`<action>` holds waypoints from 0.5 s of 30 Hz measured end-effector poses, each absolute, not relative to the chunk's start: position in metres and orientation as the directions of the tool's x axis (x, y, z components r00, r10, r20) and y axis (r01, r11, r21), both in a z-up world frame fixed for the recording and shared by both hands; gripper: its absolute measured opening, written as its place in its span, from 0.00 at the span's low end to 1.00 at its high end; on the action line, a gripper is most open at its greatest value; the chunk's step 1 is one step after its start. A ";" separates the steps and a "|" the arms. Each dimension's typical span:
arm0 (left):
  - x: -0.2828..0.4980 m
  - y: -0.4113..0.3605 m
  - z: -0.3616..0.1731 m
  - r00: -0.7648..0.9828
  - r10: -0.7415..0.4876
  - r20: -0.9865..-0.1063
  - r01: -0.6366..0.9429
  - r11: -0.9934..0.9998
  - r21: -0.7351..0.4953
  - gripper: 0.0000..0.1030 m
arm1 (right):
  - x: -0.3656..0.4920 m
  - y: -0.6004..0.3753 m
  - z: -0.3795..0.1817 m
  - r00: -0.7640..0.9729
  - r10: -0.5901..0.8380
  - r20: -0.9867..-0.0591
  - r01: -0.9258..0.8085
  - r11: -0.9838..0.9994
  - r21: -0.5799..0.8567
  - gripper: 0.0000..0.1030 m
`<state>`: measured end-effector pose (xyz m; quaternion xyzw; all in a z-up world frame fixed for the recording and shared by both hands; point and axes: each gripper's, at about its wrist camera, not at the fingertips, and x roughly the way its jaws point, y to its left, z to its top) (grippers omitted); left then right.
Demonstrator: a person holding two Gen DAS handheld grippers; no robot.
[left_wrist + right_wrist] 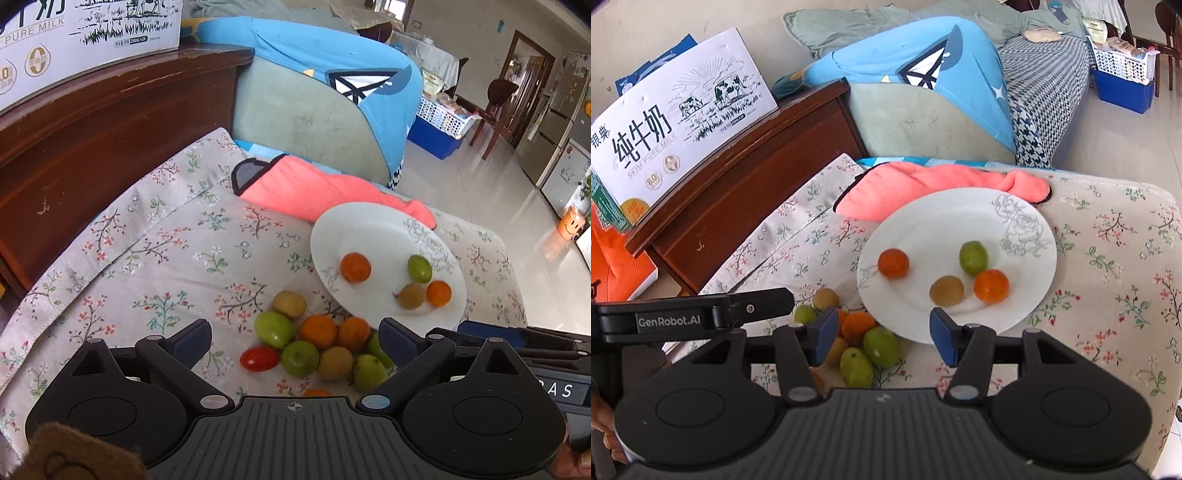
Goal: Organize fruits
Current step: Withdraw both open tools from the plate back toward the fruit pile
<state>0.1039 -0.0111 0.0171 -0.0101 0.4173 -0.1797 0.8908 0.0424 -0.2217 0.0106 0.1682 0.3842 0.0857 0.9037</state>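
Floral-printed cloth [155, 251] spread soft over a cushioned seat, beside a dark polished wooden cabinet [92, 122] and glossy pale floor tiles [491, 177]. Round white glazed plate [923, 229] carrying four small smooth fruits. Heaped loose fruit pile [314, 347] on the cloth, just beside the rim. Left gripper [295, 338] wide open, empty. Right gripper [882, 334] partly open, empty.
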 end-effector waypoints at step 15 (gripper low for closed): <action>0.066 -0.001 -0.013 0.542 -0.259 -0.800 0.370 0.928 -0.050 0.95 | 0.039 -0.200 -0.023 0.619 0.302 -0.725 -0.001 0.924 0.383 0.54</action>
